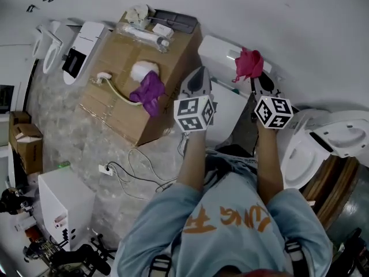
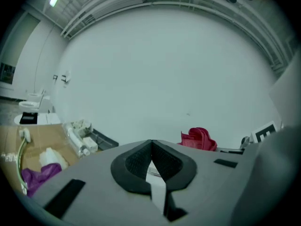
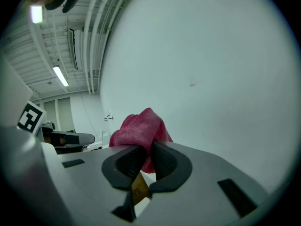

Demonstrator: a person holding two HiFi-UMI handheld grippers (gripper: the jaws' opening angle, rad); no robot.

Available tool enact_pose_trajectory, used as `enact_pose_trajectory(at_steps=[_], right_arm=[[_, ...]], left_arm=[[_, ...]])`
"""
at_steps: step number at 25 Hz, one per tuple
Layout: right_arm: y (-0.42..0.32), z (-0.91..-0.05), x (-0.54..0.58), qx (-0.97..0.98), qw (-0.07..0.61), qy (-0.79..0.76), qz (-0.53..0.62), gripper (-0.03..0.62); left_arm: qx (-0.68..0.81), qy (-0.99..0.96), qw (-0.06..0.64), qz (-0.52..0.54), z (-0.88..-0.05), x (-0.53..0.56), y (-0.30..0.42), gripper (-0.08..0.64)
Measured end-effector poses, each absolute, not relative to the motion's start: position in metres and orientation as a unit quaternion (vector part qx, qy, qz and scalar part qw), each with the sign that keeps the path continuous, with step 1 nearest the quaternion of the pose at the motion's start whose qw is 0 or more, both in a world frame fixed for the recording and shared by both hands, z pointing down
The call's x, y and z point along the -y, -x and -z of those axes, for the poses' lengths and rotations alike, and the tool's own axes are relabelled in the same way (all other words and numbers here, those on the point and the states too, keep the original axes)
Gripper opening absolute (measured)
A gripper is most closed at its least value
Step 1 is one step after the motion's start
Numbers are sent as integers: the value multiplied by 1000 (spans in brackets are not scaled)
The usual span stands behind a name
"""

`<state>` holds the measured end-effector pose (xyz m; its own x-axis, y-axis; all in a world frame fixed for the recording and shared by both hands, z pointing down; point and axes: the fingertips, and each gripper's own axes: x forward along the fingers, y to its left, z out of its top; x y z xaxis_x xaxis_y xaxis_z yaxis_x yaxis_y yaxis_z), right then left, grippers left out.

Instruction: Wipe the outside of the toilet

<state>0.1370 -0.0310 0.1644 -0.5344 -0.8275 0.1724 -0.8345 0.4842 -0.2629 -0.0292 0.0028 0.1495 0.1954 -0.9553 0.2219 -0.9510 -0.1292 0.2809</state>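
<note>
- While the right gripper (image 1: 259, 81) sits right of centre in the head view, its jaws pinch the lower fold of a red cloth (image 1: 248, 64), which bunches up above the tips.
- The left gripper (image 1: 199, 74) is just to its left, at about the same height in the frame. Its jaws are pressed together at the tips with nothing between them.
- The toilet (image 1: 229, 111) lies under both grippers at frame centre, with its white tank (image 1: 216, 51) against the wall. The cloth is over the tank's right end.
- A cardboard box (image 1: 115, 56), upper left of centre, carries a purple cloth (image 1: 150, 91).
</note>
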Motion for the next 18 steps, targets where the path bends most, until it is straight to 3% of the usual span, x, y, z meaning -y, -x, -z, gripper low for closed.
enact_pose_trajectory(at_steps=[6, 18], right_arm=[[-109, -104, 37, 883, -22, -456, -111, 46], [-92, -49, 46, 888, -60, -450, -70, 46]], left_arm=[[655, -748, 106, -6, -94, 3, 45, 26], [660, -749, 61, 6, -51, 18, 61, 26]])
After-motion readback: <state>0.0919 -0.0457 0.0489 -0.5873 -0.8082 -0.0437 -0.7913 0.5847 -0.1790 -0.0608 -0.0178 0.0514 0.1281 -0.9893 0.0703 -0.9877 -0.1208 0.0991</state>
